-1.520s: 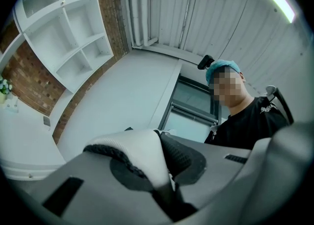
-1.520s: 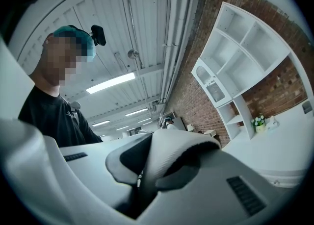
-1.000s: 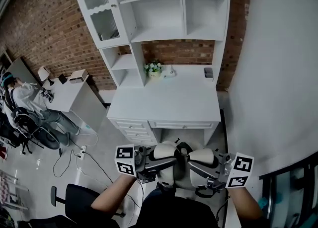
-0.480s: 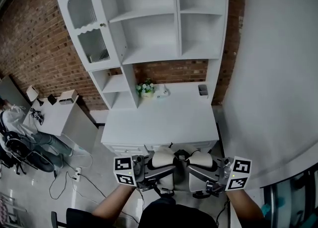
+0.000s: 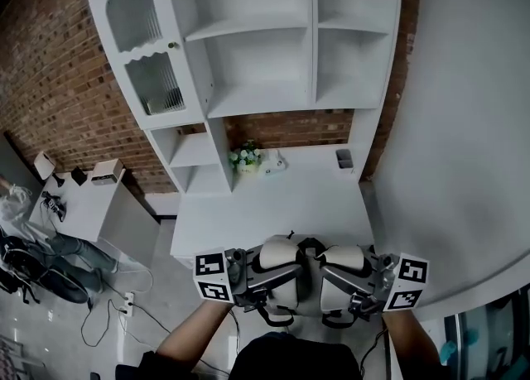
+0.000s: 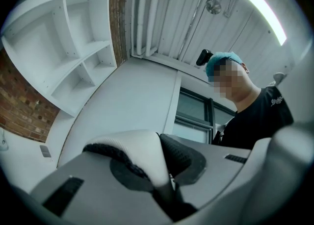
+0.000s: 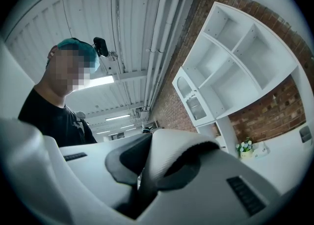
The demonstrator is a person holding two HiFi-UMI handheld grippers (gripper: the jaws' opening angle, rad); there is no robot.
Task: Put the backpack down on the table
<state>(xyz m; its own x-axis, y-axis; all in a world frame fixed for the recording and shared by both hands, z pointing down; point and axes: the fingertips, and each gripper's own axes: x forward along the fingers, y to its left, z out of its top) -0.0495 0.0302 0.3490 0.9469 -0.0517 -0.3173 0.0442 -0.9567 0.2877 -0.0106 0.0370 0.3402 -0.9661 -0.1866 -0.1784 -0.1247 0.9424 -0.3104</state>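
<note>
I hold the white padded backpack (image 5: 302,275) by its ribbed, mesh-edged straps (image 6: 137,155); left gripper (image 6: 157,172) and right gripper (image 7: 147,170) fingers (image 7: 221,189) clamp one each.

Across the bottom of the frame the grey left gripper (image 6: 164,172) has its jaws pinched on a white padded backpack strap (image 6: 140,153) with a black mesh edge; white shelving (image 6: 59,47) fills the upper left, beside a brick wall (image 6: 22,116); a person (image 6: 257,118) in a black shirt stands at right; a ceiling light (image 6: 260,8) glows upper right.
</note>
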